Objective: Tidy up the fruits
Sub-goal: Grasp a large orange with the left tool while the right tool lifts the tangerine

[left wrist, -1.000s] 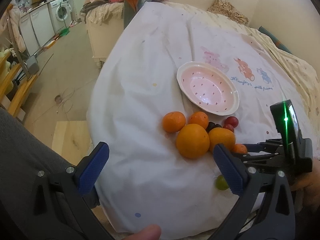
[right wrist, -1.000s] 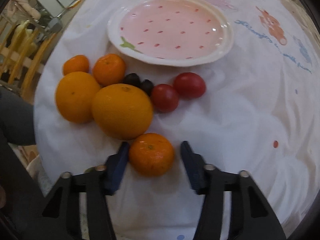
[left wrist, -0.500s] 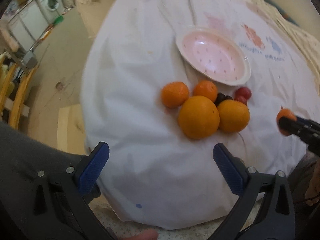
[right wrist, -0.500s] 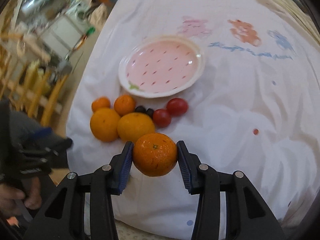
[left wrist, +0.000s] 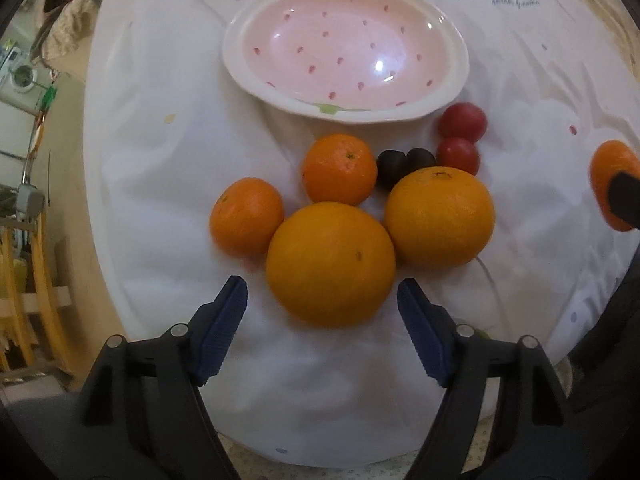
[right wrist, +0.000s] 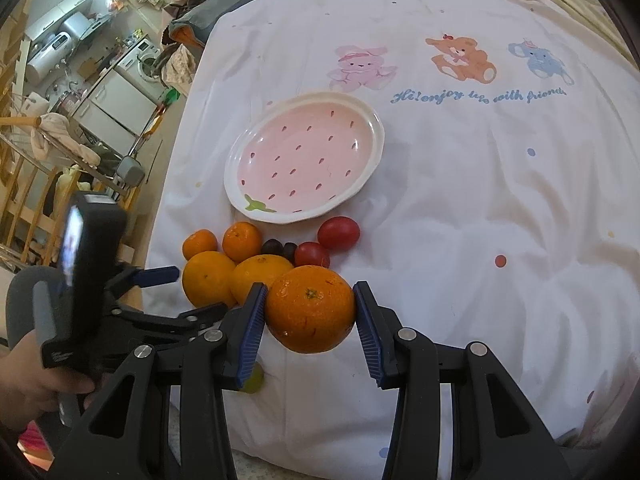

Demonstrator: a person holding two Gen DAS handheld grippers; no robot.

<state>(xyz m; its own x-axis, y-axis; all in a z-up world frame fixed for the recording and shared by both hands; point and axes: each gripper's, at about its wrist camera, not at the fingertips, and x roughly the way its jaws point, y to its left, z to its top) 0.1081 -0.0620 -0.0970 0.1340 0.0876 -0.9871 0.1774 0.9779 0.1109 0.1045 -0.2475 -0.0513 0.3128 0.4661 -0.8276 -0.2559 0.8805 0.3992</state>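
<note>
the plate [right wrist: 374, 130] is empty, so the sorting has barely begun; most fruit lies on the cloth [right wrist: 500, 200] just beside it. the right gripper [right wrist: 309, 322] clamps a mandarin [right wrist: 310, 308] above the cloth. the left gripper [left wrist: 322, 330] is closing around the big orange [left wrist: 330, 264], its pads not touching yet.

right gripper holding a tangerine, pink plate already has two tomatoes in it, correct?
Not quite. The pink plate is empty; both tomatoes lie on the cloth beside it, per the right wrist view. The right gripper does hold a tangerine.
</note>
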